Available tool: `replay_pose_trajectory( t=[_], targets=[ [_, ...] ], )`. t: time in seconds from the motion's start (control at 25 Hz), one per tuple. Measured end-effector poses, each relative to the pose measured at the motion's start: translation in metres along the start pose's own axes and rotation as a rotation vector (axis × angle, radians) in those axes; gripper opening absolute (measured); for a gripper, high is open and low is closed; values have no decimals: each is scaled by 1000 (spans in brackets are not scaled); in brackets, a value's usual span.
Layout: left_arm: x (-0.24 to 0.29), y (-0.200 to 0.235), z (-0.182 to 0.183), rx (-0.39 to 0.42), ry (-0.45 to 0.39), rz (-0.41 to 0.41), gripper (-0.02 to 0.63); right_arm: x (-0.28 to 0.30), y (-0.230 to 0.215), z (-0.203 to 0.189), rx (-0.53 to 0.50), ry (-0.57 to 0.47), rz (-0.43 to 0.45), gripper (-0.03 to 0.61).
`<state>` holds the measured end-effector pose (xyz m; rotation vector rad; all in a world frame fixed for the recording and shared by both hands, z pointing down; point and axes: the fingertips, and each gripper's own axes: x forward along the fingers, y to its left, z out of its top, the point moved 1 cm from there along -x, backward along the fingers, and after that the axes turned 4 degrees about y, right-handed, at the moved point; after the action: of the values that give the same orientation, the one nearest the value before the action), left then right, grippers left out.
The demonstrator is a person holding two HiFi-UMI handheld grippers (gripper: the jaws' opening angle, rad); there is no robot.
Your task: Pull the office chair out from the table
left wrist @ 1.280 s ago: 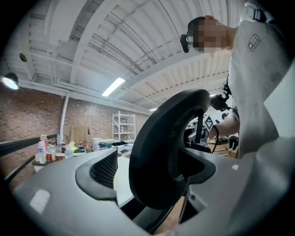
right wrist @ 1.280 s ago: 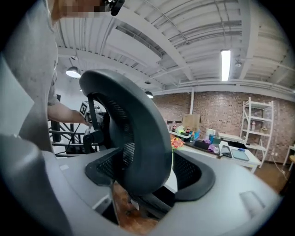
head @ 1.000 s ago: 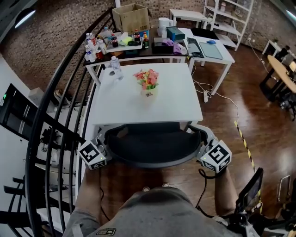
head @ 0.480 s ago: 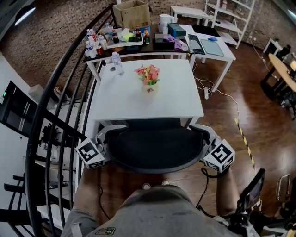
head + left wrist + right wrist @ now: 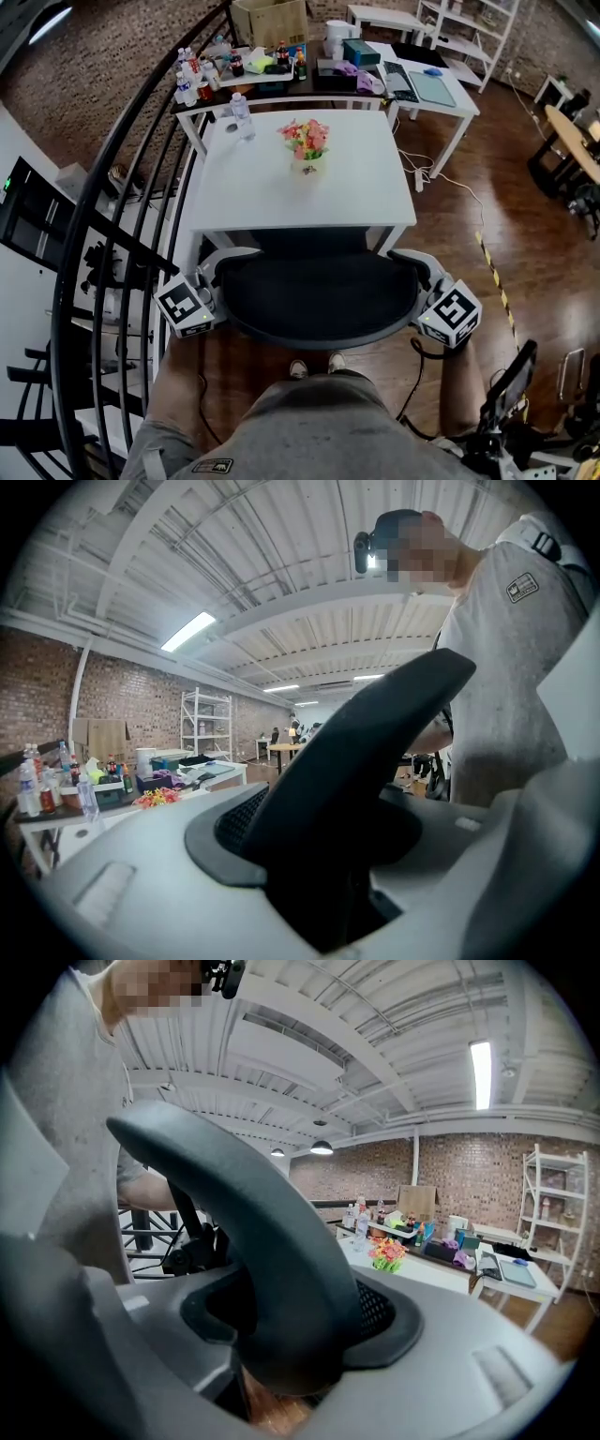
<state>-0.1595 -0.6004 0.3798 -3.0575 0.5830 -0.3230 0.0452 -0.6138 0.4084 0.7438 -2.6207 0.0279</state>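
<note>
While in both tools (image 5: 211,281) (image 5: 427,279), chair (image 5: 314,298) (beside table (image 5: 281,202))

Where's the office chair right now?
Head view, lower centre: the office chair stands at the white table's near edge, between it and the person's shoes.

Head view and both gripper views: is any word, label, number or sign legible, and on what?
No text is legible.
Labels on the clear plastic bottles: too small.
Black-and-white marker cubes: square patterns, no letters.
Dark patch on the person's grey shirt: too blurred.
</note>
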Motion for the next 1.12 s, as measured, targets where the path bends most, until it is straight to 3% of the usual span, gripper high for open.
replay_pose_trajectory(
  t=[0.56,0.72,0.88,1.12],
  targets=[
    [-16,-39,-4,5,-8,-50,216,-21,33,-6,33,24,-49,272],
    [-23,-40,-7,7,-18,-45,209,-16,40,-6,36,38,-34,268],
    [-43,-30,-10,-11,-7,-5,249,-6,64,0,23,40,9,232],
    [-52,-42,-12,-13,10,-20,258,-11,81,0,25,50,19,225]
  ],
)
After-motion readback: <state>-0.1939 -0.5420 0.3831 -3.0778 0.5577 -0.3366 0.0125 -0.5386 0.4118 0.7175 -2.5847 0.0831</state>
